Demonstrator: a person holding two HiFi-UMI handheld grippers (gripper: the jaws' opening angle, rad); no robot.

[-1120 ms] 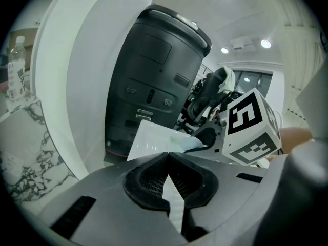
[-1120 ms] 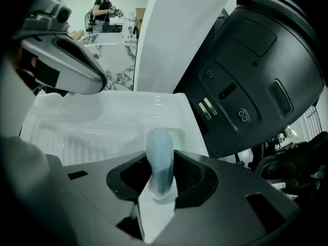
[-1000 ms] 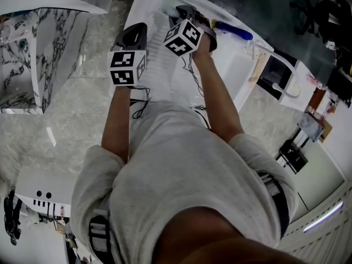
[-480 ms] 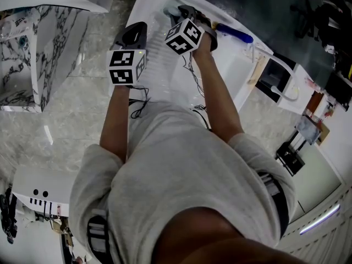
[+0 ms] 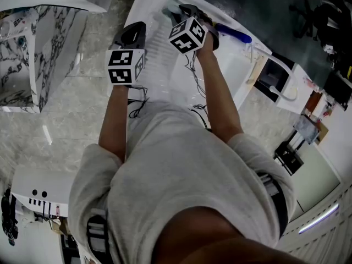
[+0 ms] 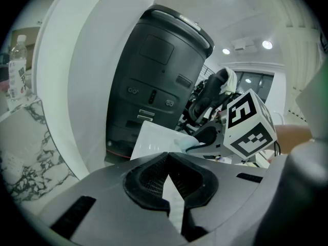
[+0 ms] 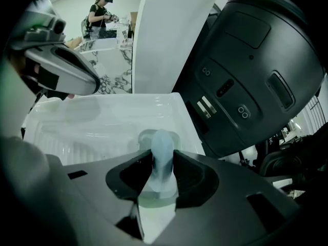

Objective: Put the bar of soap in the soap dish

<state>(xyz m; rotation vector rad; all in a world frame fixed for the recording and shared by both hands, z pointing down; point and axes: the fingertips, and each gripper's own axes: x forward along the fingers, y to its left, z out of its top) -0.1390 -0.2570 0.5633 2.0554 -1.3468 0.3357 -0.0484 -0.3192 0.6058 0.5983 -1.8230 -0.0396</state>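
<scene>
- Right claw (image 7: pixel 163 160): the bar of soap (image 7: pixel 162 143) stands on edge between its pads, and both pads lie against the flat sides. The jaws have just eased a little wider, but the grip still looks on to me.
- The soap is pale blue and smooth. It is rounded at the far end and slim when seen edge-on.
- Soap's place: it is in the right claw, tipped steeply down over the far part of the white surface (image 7: pixel 97 129).
- Soap dish (image 7: pixel 144 137): pale and rounded-square, it lies on the surface just past the claw tips. The soap's far end sits over it. I cannot tell whether soap and dish touch.
- Left claw (image 6: pixel 167 154): the jaws are closed tip to tip and hold nothing. In the head view it is beside the right claw, on its left and apart from the soap.
- The surface has a raised rim and a ribbed stretch running under both claws.
- Blue-handled item (image 5: pixel 234 33): it lies on the surface beyond the right claw, to its right. It is too small for me to name.
- Black housing (image 7: pixel 246 81): large and rounded, with small buttons on its face, it stands at the surface's far edge.
- Farthest off is a marble-patterned counter (image 7: pixel 115 81), with a person (image 7: pixel 100 14) standing behind it.
</scene>
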